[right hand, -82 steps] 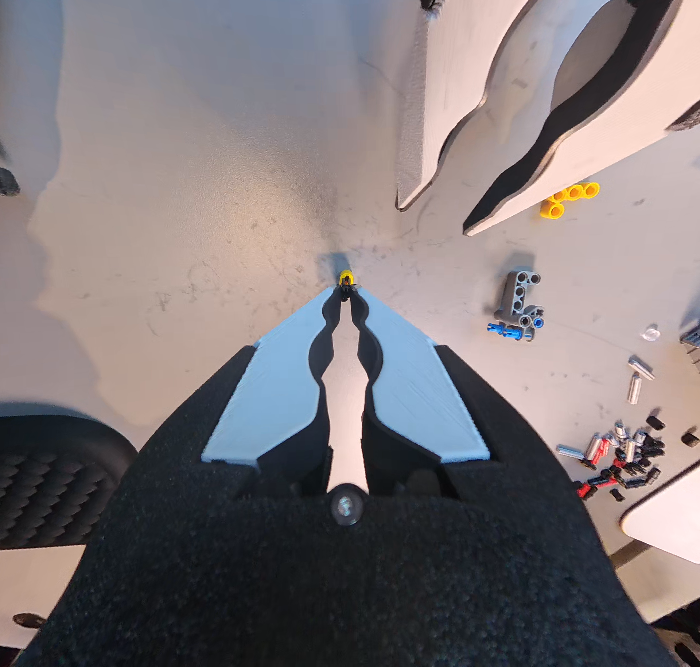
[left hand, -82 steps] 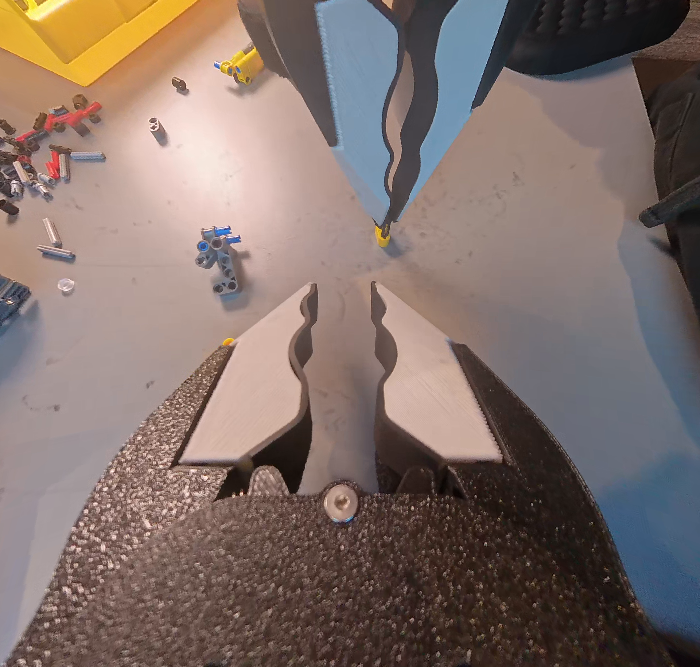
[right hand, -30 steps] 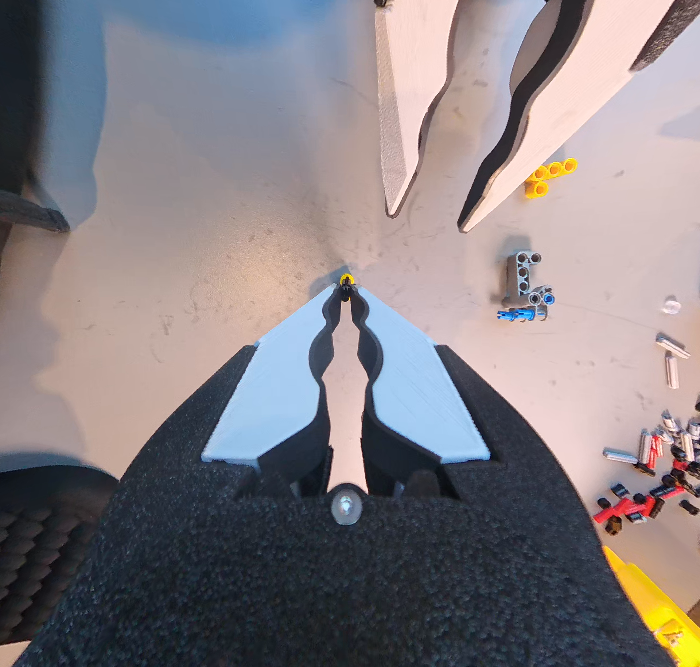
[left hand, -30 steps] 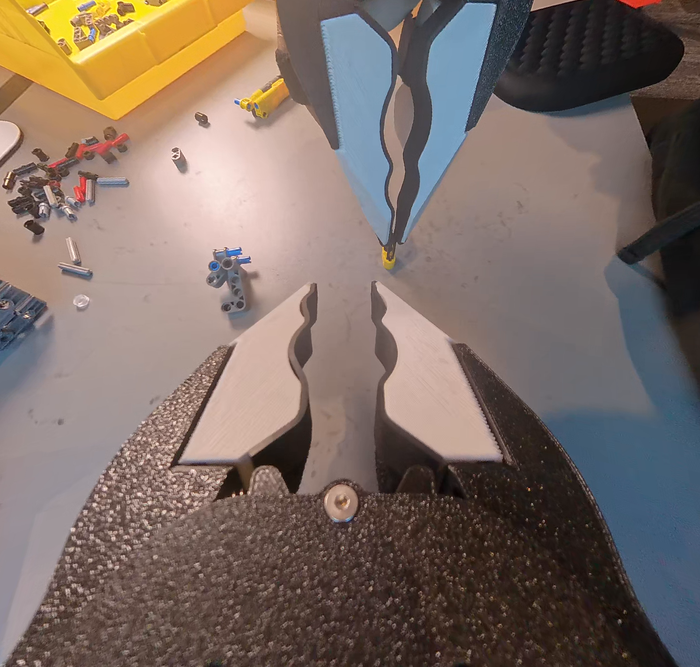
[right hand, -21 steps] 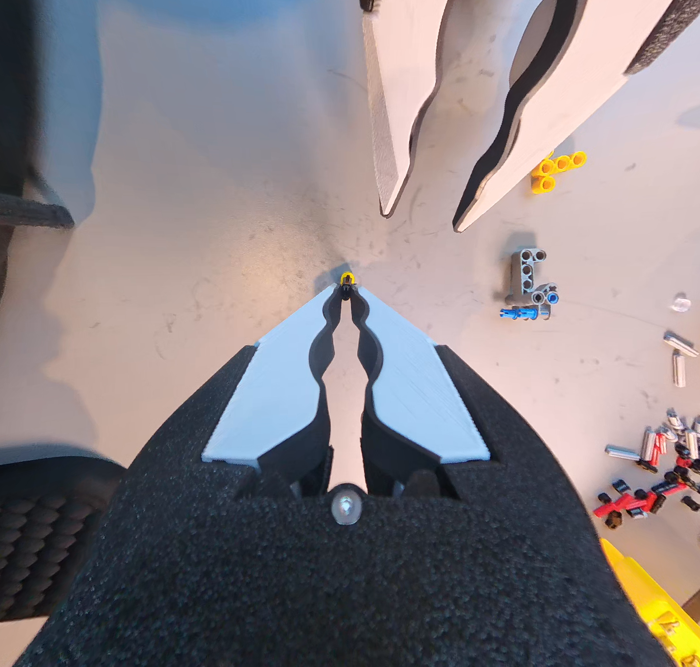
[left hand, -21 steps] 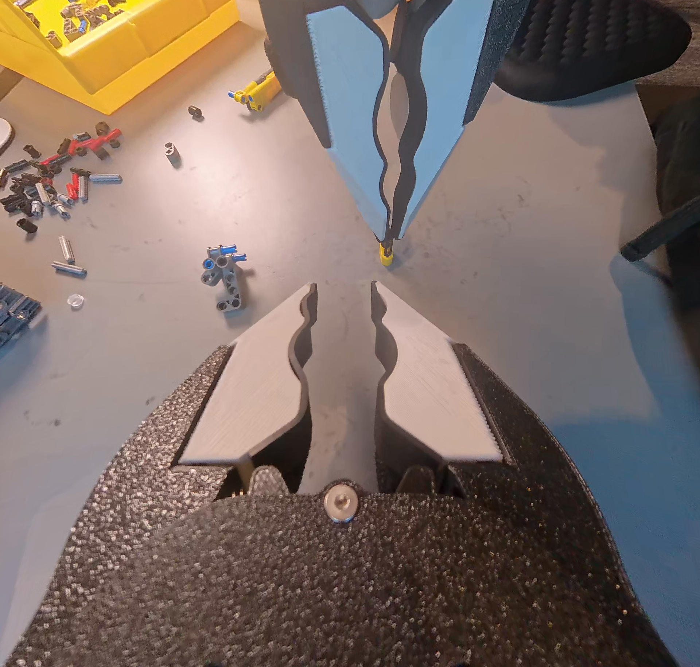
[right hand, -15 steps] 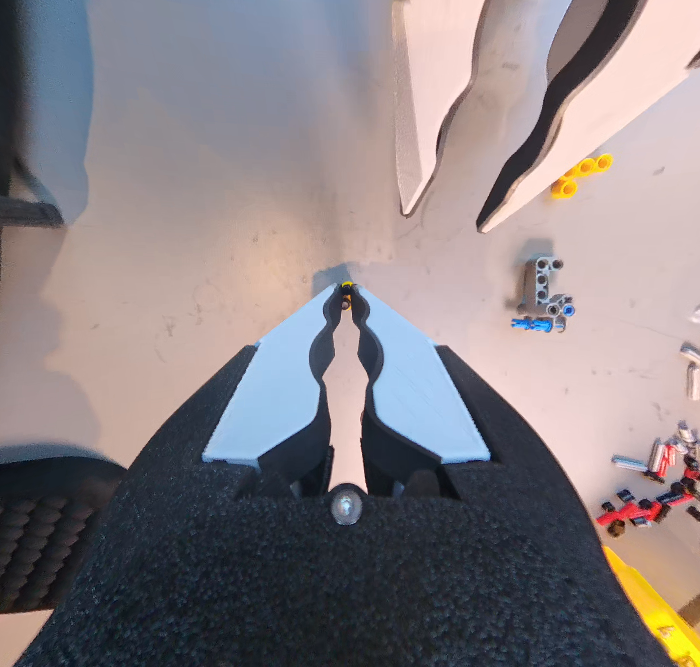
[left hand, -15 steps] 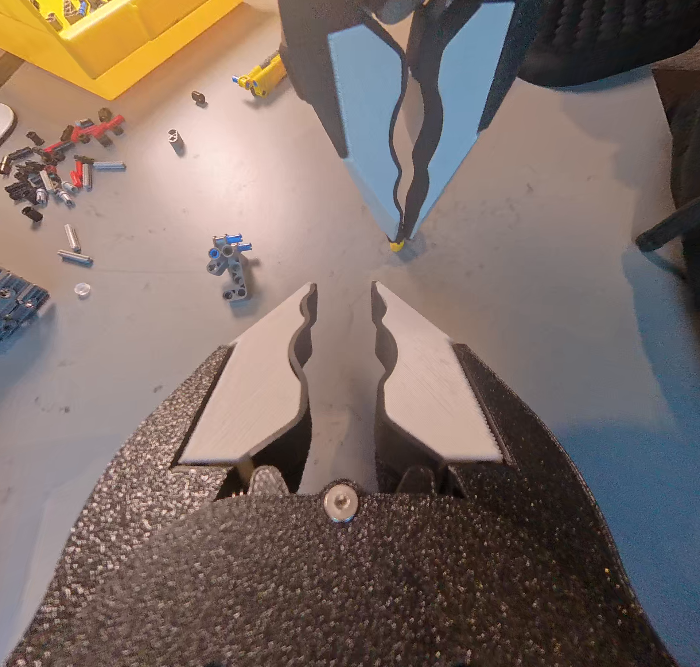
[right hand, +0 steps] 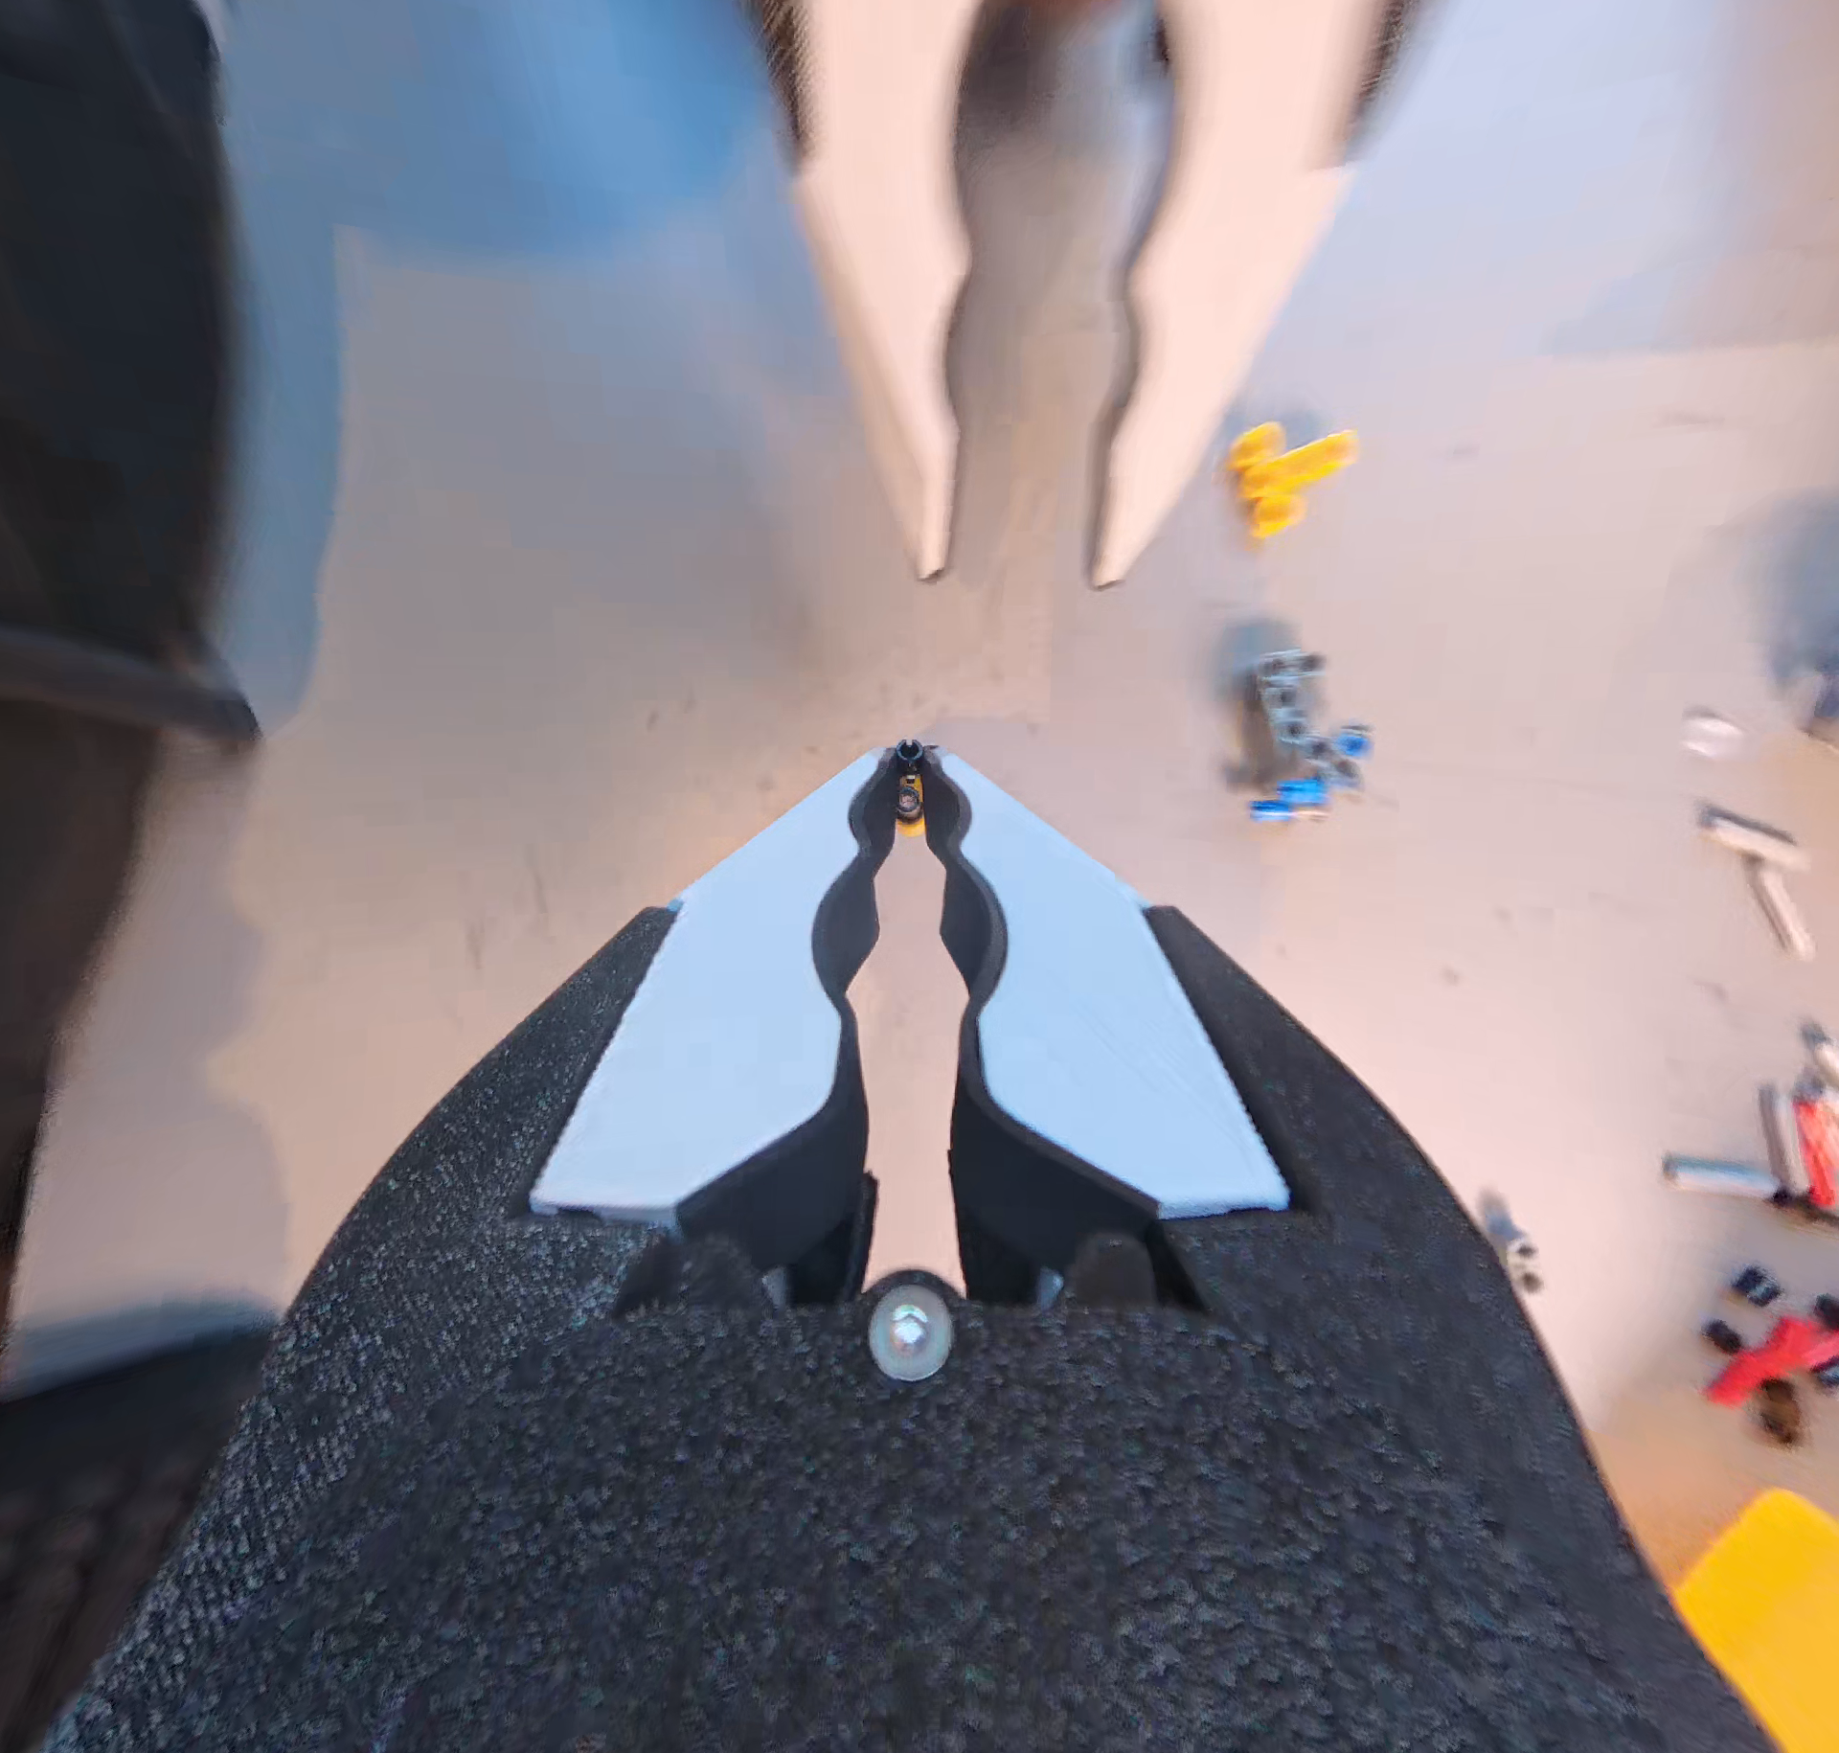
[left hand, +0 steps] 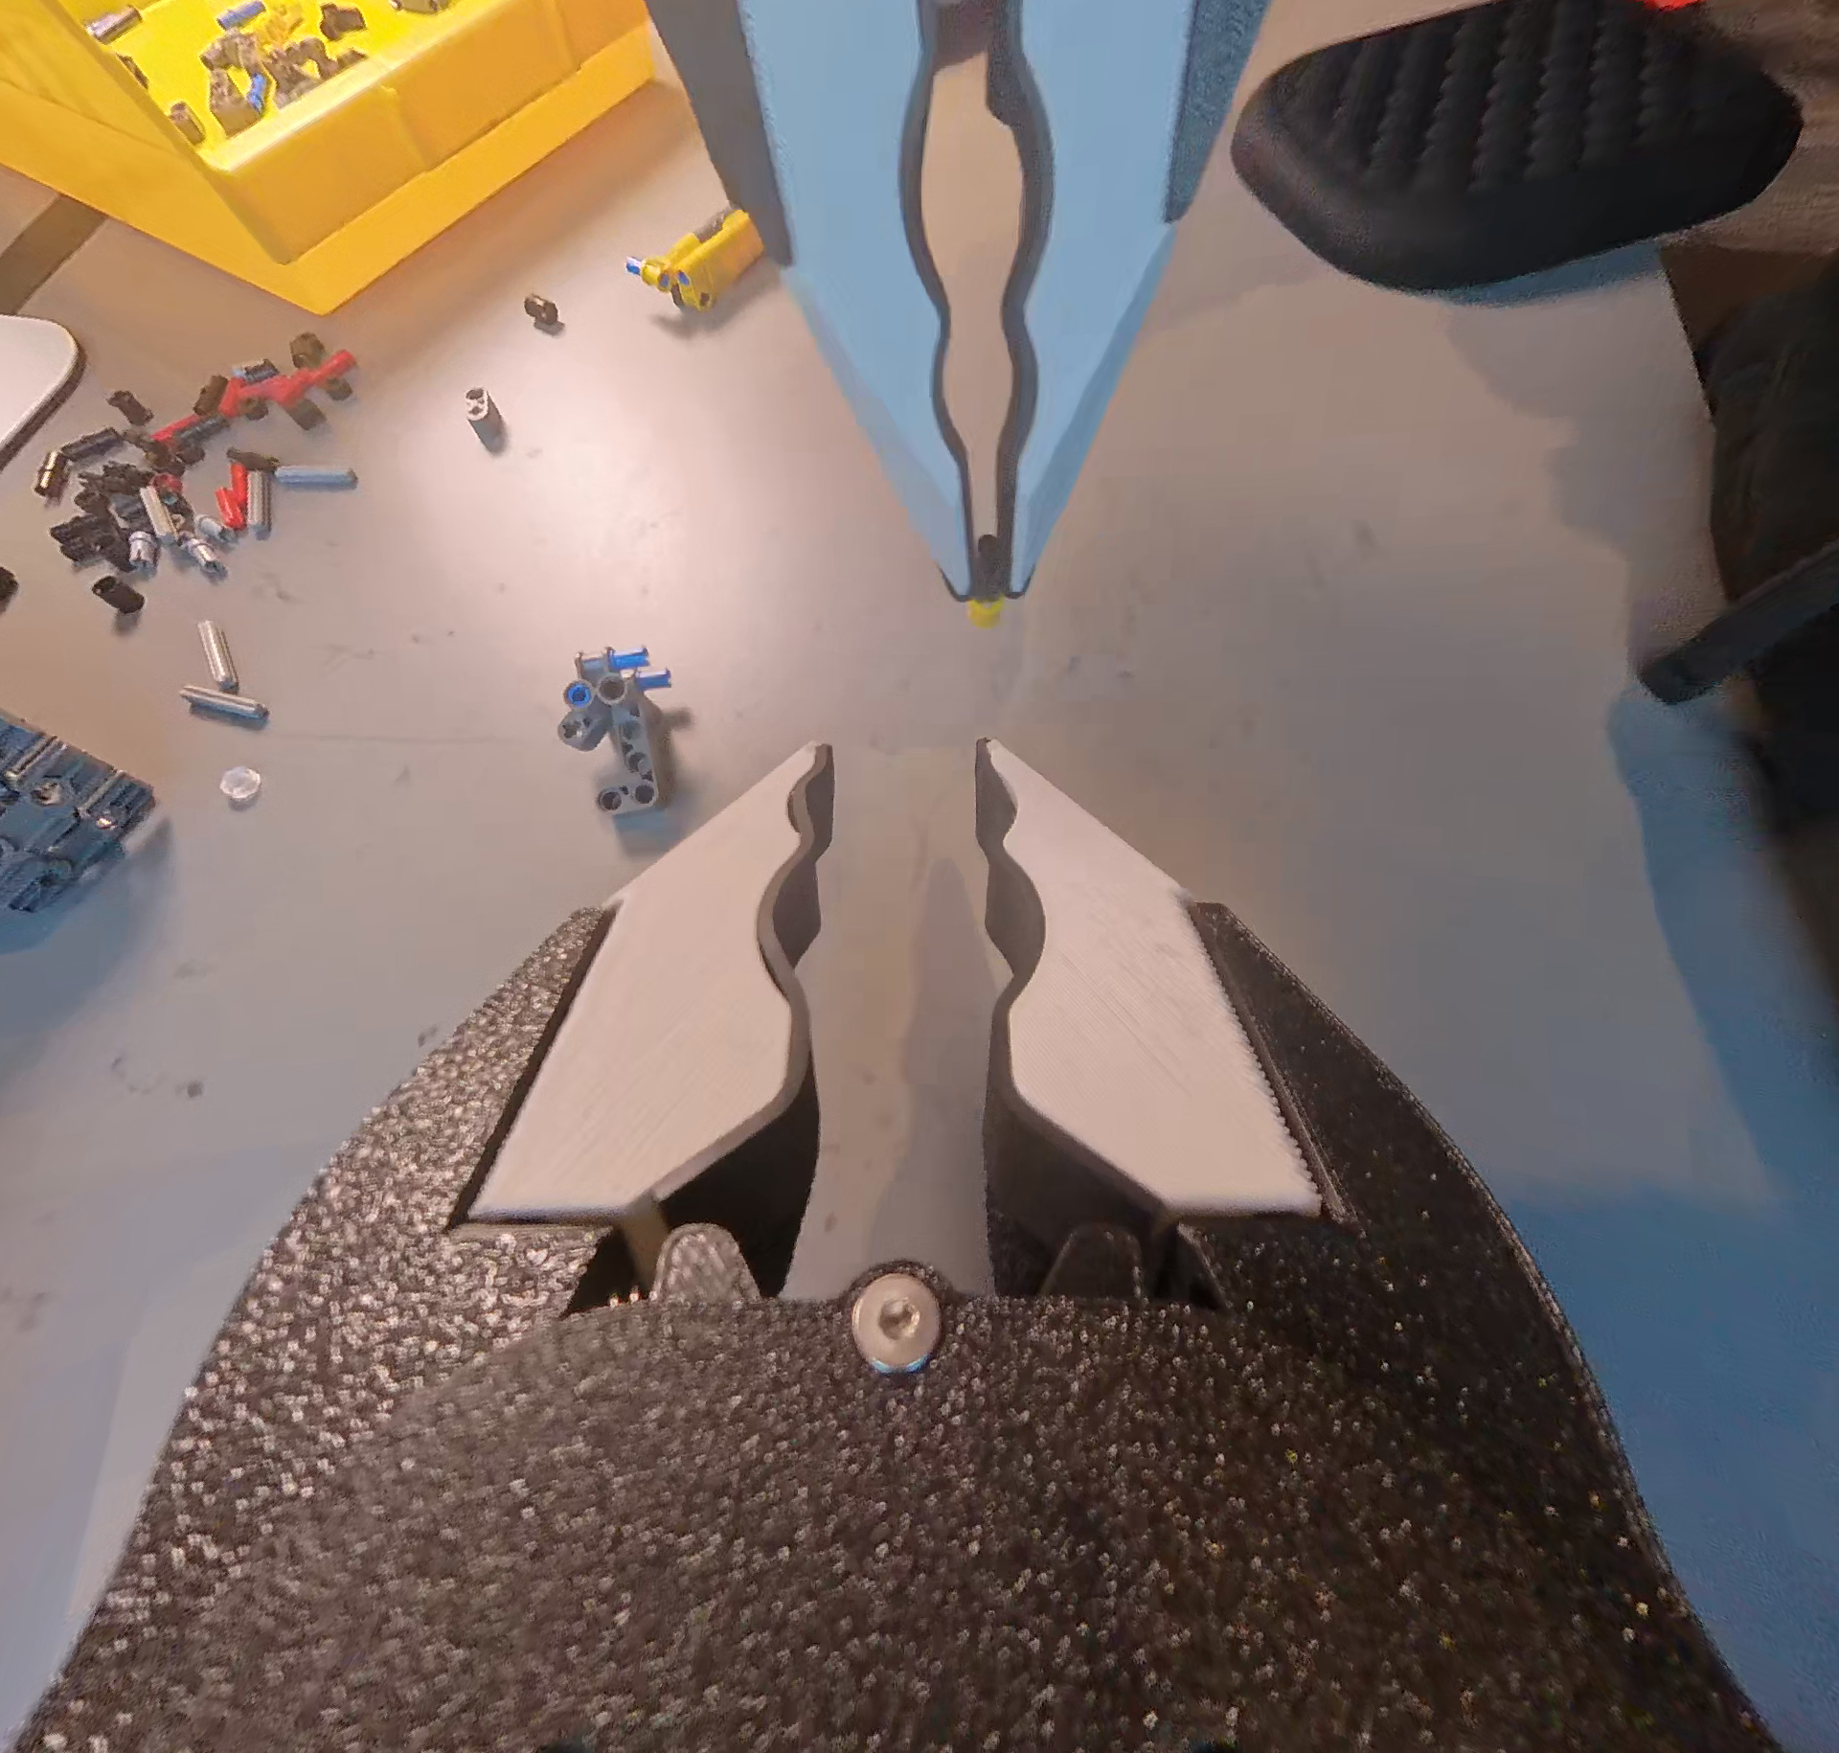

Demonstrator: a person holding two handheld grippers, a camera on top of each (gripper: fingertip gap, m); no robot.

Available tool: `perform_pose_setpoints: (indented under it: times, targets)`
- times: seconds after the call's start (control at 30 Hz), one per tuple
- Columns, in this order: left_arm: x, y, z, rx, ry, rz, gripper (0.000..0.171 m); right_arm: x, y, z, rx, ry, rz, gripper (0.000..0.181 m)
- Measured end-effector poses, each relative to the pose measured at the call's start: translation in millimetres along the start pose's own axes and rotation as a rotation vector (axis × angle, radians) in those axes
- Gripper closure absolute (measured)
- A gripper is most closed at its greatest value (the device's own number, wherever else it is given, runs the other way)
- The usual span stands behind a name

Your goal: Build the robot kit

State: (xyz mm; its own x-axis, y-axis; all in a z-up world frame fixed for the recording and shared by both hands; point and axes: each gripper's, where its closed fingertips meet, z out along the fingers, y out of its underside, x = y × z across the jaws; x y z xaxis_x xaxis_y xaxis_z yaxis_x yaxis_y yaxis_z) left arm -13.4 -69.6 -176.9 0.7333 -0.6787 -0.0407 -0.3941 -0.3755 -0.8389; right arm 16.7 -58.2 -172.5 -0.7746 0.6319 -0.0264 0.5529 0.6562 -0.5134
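My right gripper (right hand: 908, 760), with blue fingers, is shut on a small black pin with a yellow piece (right hand: 907, 798) on it. In the left wrist view it points down at the grey table, with the pin (left hand: 986, 563) between its tips and the yellow piece (left hand: 983, 613) just below them. My left gripper (left hand: 901, 755), with grey fingers, is open and empty, its tips a short way in front of that pin. In the right wrist view the left gripper (right hand: 1015, 576) is blurred and faces mine tip to tip.
A grey bent beam with blue pins (left hand: 622, 725) lies left of my left gripper. Loose black, red and grey pins (left hand: 179, 491) are scattered farther left. A yellow parts bin (left hand: 328, 103) stands at the back left, a yellow part (left hand: 702, 257) near it, and a black chair seat (left hand: 1513, 123) at the back right.
The right gripper has swung to face the left one straight on and lifted the pin slightly off the table. The left gripper stays open. The right wrist view is now motion-blurred.
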Motion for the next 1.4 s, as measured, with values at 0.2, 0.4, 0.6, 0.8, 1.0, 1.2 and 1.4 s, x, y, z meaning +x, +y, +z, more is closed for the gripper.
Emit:
perform_pose_setpoints:
  times: [0.2,0.4,0.6,0.8,1.0,1.2,1.4]
  targets:
    - [6.7,-33.6,-8.2,0.188,0.045,-0.077,0.146,2.9,-39.5,-40.7,0.594,-0.074,0.264,0.176]
    - [22.2,-64.0,-17.4,0.361,0.158,-0.166,0.151,0.2,-52.2,-59.4,0.886,-0.11,0.333,0.176]
    - [21.7,-73.7,-21.5,0.417,0.16,-0.195,0.165,-3.2,-60.5,-58.9,0.952,-0.135,0.31,0.177]
    - [17.1,-66.9,-19.6,0.392,0.167,-0.229,0.165,2.3,-58.5,-53.6,0.876,-0.013,0.214,0.176]
    - [-8.3,-78.2,-37.7,0.588,0.318,-0.629,0.165,14.0,-62.0,-70.7,0.811,0.377,-0.012,0.133]
    - [-10.8,-87.4,-44.3,0.701,0.491,-0.868,0.165,28.8,-69.2,-64.1,0.636,0.75,-0.223,0.135]
    - [-1.7,-86.5,-37.9,0.664,0.533,-0.883,0.165,26.3,-70.3,-61.9,0.64,0.747,-0.245,0.157]
